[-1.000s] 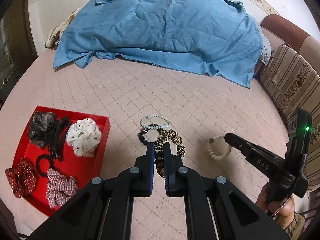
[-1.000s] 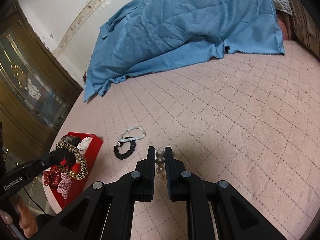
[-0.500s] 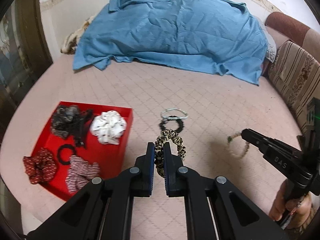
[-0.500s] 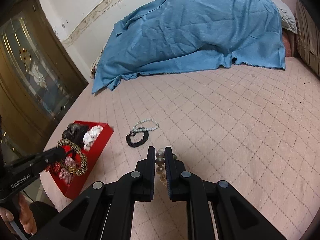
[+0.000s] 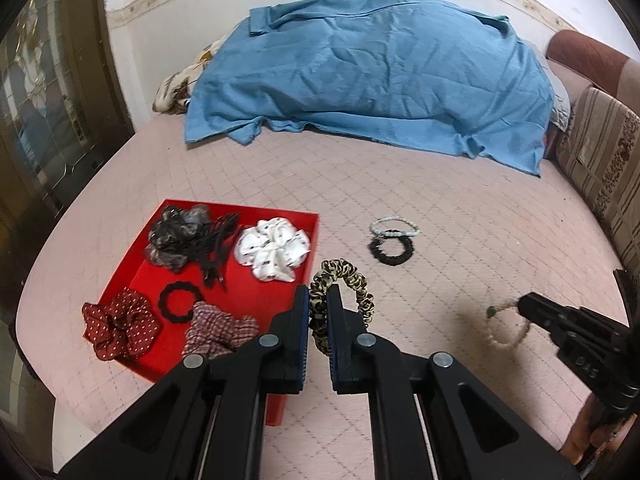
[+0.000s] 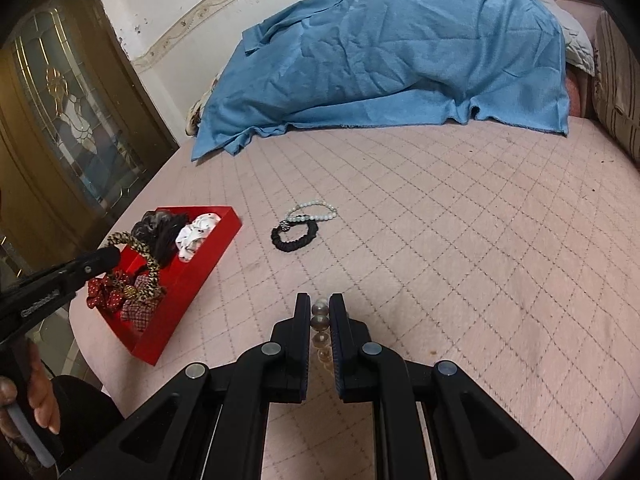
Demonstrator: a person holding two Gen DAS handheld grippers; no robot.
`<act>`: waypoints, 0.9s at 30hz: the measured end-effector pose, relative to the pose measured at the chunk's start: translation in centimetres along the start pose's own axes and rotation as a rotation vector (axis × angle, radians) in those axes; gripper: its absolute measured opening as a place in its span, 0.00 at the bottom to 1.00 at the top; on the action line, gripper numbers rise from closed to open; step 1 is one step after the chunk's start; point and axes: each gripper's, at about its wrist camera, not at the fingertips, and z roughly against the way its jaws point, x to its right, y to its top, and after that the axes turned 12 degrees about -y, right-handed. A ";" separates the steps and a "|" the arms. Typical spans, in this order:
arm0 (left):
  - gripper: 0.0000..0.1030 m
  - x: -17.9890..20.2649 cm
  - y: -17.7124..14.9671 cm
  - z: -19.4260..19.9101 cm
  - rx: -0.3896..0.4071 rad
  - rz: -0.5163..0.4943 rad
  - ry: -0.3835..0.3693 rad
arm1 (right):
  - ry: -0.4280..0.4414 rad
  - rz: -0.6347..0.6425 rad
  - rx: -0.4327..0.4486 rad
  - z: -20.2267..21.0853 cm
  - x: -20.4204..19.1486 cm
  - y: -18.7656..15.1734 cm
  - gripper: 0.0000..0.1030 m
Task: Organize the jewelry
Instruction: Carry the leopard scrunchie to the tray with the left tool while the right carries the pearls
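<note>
Left gripper (image 5: 318,300) clamps one leopard scrunchie (image 5: 352,280); right gripper (image 6: 320,312) clamps one bead bracelet (image 6: 320,322) – red tray (image 5: 316,228), left of frame, holds five scrunchies – two bracelets (image 5: 392,236) lie mid-frame

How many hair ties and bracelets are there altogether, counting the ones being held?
Scrunchies: 5 (grey, white, red dotted, checked, leopard)
Black hair ties: 2 ()
Hair claw: 1
Bead bracelets: 2 ()
Total: 10

Pink quilted bed (image 5: 460,216), red tray (image 5: 154,368), blue sheet (image 5: 380,72), blk scrunchie (image 5: 392,248) touching pale bead bracelet (image 5: 394,226)
</note>
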 end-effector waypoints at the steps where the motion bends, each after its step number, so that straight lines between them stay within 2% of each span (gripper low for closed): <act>1: 0.08 -0.6 -0.1 0.0 0.000 0.011 0.002 | -0.001 0.001 0.003 0.2 -0.2 0.0 0.10; 11: 0.08 -5.4 -0.8 0.5 0.018 0.093 0.021 | -0.002 0.053 -0.001 1.0 -3.7 0.9 0.10; 27: 0.08 -12.8 -1.9 0.9 0.040 0.208 0.013 | 0.059 0.211 0.009 0.1 -13.9 3.3 0.10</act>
